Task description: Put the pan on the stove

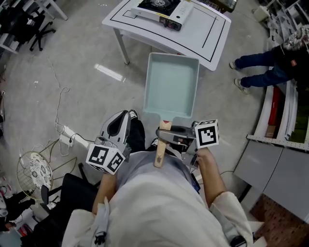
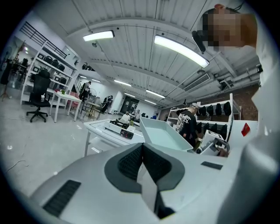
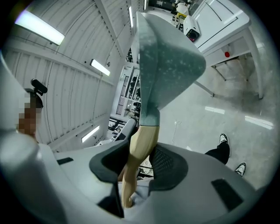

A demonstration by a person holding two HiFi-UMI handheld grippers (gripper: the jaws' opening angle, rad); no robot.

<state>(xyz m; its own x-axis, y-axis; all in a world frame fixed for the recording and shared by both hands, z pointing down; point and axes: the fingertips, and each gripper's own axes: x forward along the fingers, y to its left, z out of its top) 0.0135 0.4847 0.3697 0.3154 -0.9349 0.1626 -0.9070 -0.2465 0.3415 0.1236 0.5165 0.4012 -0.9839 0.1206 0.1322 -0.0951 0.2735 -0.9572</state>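
With the right gripper clamped on its wooden handle and the left gripper closed on nothing, the rectangular pan hung short of the table, best carried level until over the portable stove.

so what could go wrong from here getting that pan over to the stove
1. The right gripper holds the long pale-teal rectangular pan only by its wooden handle, so the pan may sag or twist in the jaws.
2. Its far end looks close to the rim of the white table and could clip it before reaching the black-topped portable stove.
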